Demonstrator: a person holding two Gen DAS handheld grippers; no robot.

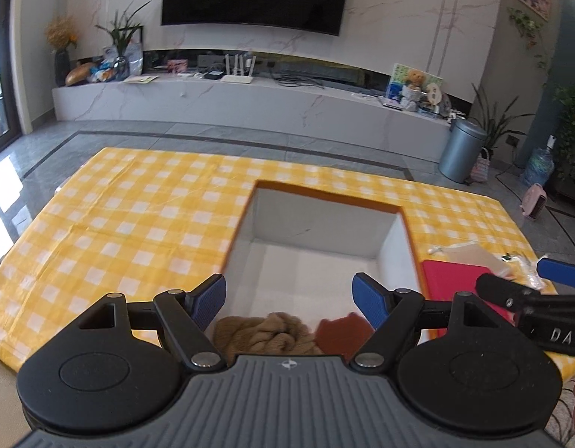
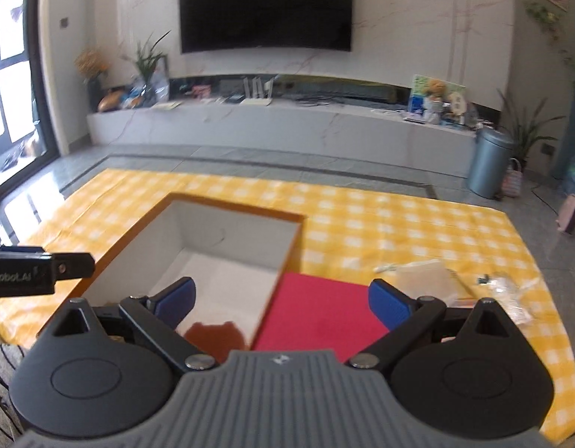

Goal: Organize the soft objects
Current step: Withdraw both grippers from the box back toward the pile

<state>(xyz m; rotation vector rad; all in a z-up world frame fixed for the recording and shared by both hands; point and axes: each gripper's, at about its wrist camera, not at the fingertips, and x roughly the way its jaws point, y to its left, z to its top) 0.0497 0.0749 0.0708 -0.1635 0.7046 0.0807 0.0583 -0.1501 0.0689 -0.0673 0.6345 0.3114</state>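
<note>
An open box (image 1: 317,224) (image 2: 227,231) with white inner walls and an orange rim stands on the yellow checked cloth (image 1: 130,224) (image 2: 381,224). At its near end lie a tan twisted yarn bundle (image 1: 265,336) and a rust-brown soft piece (image 1: 339,334) (image 2: 213,334). A red folded cloth (image 1: 451,280) (image 2: 325,310) lies flat just right of the box. My left gripper (image 1: 289,298) hovers open above the box's near end, nothing between its fingers. My right gripper (image 2: 282,300) is open too, above the box's right wall and the red cloth.
Clear plastic bags and a beige pouch (image 2: 425,272) lie on the cloth right of the red cloth. Beyond the table are grey floor tiles, a marble TV bench (image 1: 250,100), a metal bin (image 1: 461,151) and potted plants. The right gripper's arm (image 1: 541,306) crosses the left view's right edge.
</note>
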